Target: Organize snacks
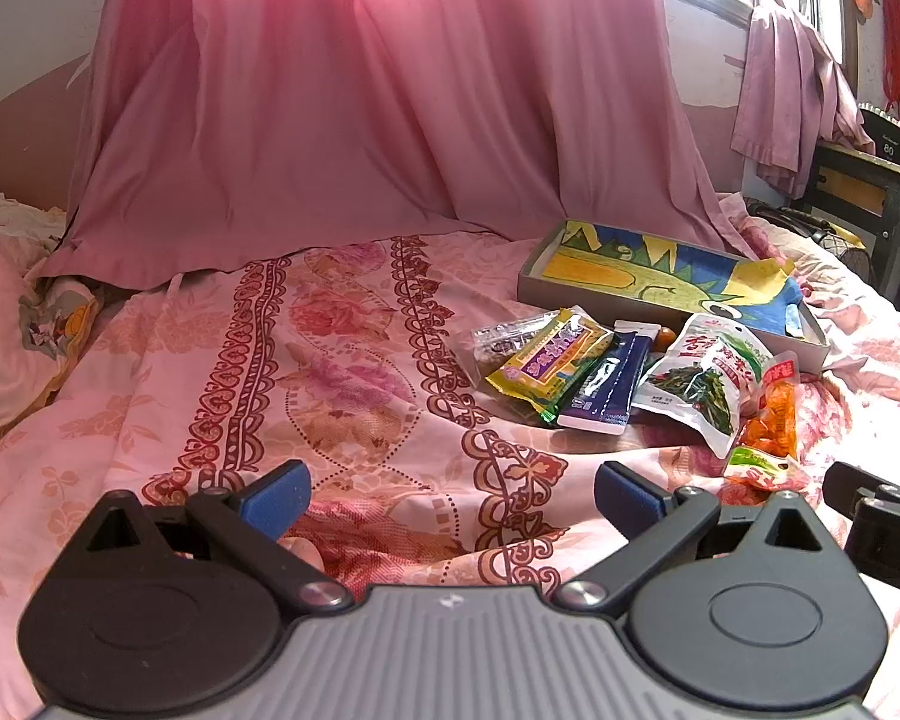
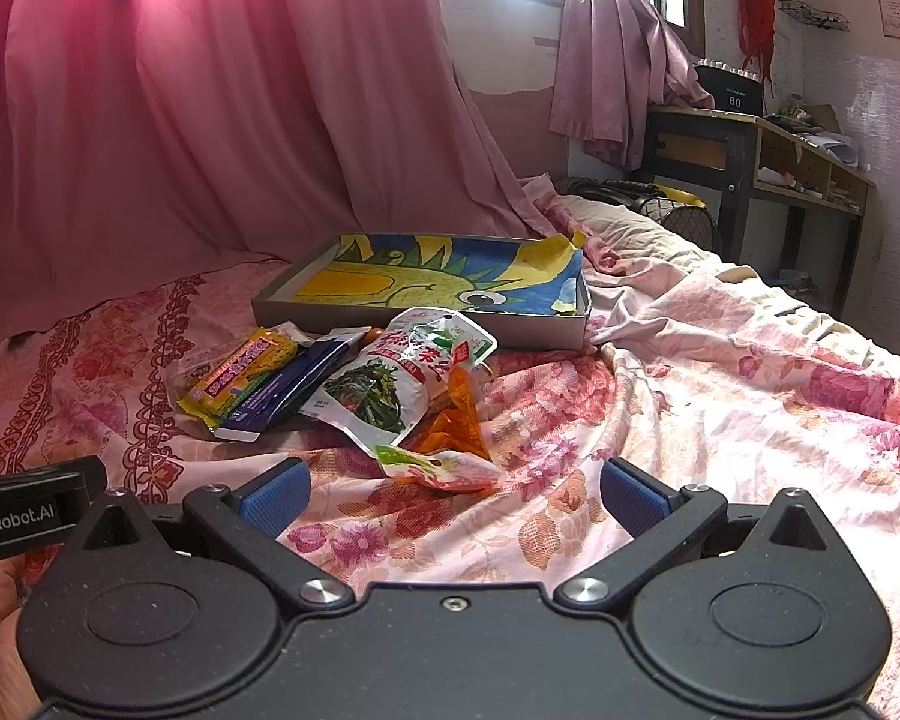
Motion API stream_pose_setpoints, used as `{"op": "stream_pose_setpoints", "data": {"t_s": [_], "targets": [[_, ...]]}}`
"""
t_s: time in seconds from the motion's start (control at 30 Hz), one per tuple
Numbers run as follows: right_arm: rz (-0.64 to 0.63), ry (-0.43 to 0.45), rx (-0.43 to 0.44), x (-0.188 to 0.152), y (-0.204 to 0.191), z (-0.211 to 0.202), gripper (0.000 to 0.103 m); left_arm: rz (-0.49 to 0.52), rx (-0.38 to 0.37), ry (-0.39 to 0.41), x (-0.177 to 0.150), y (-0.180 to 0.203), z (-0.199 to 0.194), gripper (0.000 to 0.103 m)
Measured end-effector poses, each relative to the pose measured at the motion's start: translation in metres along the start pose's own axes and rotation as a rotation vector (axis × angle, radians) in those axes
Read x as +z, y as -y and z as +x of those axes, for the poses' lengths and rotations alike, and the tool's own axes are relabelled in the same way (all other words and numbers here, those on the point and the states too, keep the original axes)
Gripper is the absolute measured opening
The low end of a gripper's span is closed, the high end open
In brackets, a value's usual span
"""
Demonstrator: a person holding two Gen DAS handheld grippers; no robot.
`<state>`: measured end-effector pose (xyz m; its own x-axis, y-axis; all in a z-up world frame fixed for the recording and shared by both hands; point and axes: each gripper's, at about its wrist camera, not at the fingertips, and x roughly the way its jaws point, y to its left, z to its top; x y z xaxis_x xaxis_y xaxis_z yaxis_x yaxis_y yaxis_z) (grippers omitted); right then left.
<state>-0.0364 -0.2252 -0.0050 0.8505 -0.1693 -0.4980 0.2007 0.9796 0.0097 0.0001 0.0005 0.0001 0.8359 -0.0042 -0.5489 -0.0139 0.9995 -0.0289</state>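
Snacks (image 2: 354, 384) lie heaped on the bed (image 2: 690, 372), just in front of the box (image 2: 426, 324), overlapping one another. Nothing is gripped: the left gripper (image 1: 453, 489) has its fingers (image 1: 276, 489) spread wide over bare bedspread, well to the left of the pile, and the right gripper (image 2: 450, 489) is spread too, its fingers (image 2: 633, 495) flanking the nearest packet.

The main risk, as I judge it, is the soft, rumpled bedding. A press down on a slick packet may sink it into the folds, and the fingers could pinch fabric along with the wrapper. The pile is another hazard: the green pouch (image 2: 390, 384) rests partly on the orange pack (image 2: 459, 414), while the yellow bar (image 2: 240, 378) and blue packet (image 2: 288, 390) lie crossed, so lifting one may drag or flip its neighbours. The crinkly pack (image 2: 444, 465) closest to the right gripper looks limp and could slide out of a shallow grip.

The box is shallow and open, lined with a bright drawing (image 2: 438, 279). No snack is visible inside it; a yellow paper corner (image 2: 561, 252) curls up over its far rim and might snag anything slid in from that side.
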Motion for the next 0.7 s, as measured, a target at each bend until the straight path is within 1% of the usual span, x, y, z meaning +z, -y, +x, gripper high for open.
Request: {"op": "stream_pose_setpoints", "data": {"t_s": [0.7], "targets": [[0.001,0.001,0.001,-0.0003,0.0001,-0.0007,0.102,-0.002,-0.001,0.001,-0.0012,0.0009,0.0024,0.103]]}}
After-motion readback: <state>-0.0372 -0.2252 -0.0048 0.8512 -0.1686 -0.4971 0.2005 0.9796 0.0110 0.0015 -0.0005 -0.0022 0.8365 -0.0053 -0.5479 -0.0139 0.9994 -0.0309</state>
